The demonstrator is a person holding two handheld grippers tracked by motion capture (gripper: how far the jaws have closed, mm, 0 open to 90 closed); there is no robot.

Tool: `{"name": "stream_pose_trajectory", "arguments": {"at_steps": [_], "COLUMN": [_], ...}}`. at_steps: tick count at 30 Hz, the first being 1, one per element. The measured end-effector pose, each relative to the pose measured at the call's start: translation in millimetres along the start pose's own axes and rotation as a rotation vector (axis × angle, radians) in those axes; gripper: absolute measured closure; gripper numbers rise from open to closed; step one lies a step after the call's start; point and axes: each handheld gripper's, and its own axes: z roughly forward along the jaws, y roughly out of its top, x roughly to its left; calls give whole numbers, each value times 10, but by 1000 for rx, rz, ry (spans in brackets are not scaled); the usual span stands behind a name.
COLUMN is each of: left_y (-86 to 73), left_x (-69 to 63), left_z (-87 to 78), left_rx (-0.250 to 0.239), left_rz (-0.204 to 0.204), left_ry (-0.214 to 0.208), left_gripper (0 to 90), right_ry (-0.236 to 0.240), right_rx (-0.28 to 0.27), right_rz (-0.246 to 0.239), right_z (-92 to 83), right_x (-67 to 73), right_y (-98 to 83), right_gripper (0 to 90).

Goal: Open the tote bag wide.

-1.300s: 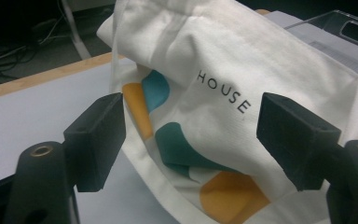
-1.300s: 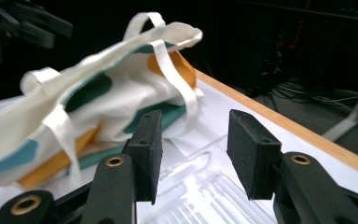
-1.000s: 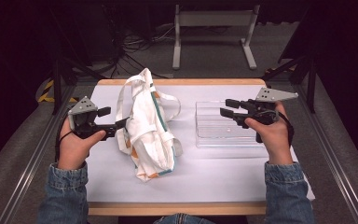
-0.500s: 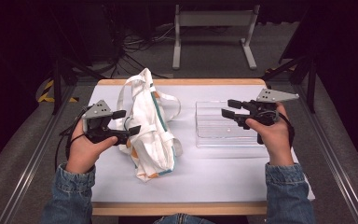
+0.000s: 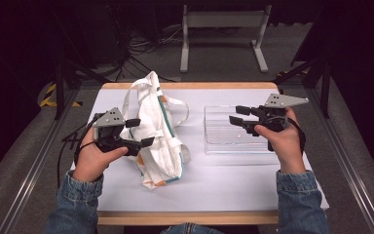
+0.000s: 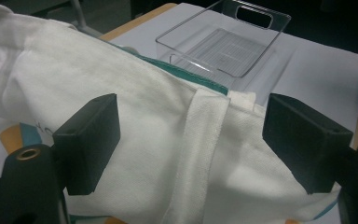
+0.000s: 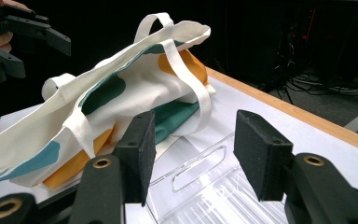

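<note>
A table (image 5: 233, 195) with a white top and a light wooden edge along its near and far sides fills the middle of the high view. A white cloth tote bag (image 5: 157, 131) with teal and orange patches lies crumpled on it at centre left of the frame, its straps looping toward the far edge. A clear plastic tray (image 5: 233, 130) sits directly on the top at centre right, well apart from the bag
</note>
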Motion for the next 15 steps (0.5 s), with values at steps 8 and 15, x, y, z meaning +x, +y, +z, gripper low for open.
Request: {"name": "stream_pose_trajectory", "arguments": {"at_steps": [8, 15], "left_y": [-8, -8], "left_x": [-54, -109], "left_z": [106, 191], "left_rx": [8, 4], "left_rz": [16, 51], "left_ry": [0, -12], "left_gripper": [198, 207], "right_ry": [1, 3], "right_rx": [15, 18], "right_rz": [-6, -9], "right_z": [21, 36], "right_x": [7, 18], "right_y": [-4, -2], "right_gripper": [494, 494]}}
